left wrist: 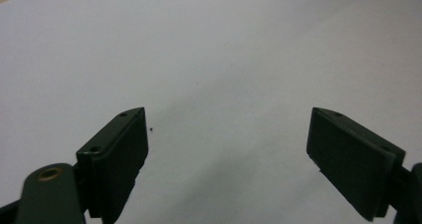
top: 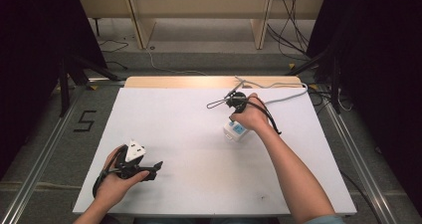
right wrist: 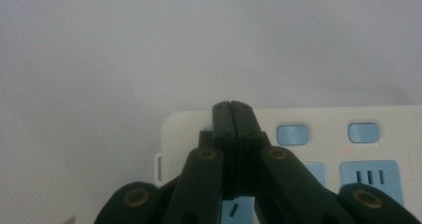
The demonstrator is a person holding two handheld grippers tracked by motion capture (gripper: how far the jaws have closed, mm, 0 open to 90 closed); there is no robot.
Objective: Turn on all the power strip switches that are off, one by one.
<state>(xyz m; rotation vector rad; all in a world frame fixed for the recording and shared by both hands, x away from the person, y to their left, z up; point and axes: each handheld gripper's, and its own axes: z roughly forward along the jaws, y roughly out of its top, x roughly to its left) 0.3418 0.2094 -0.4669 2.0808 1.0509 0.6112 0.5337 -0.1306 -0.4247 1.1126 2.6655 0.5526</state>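
Note:
A white power strip (top: 238, 132) with blue sockets lies on the white table top (top: 199, 184), right of the middle. My right gripper (right wrist: 233, 105) points down at it, jaws pressed together with nothing between them. Its tips rest over the strip's (right wrist: 383, 118) end, beside a row of blue buttons (right wrist: 292, 133). In the high view the right hand (top: 251, 117) covers those tips. My left gripper (top: 157, 168) lies low near the front left corner. Its jaws (left wrist: 228, 113) stand wide apart over bare table.
The strip's grey cable (top: 286, 97) runs off to the far right corner. A wooden strip (top: 209, 81) borders the table's far edge. Metal rails (top: 45, 149) flank the table, a "5" (top: 84, 120) is marked on the floor at left, and loose cables (top: 293, 35) lie beyond.

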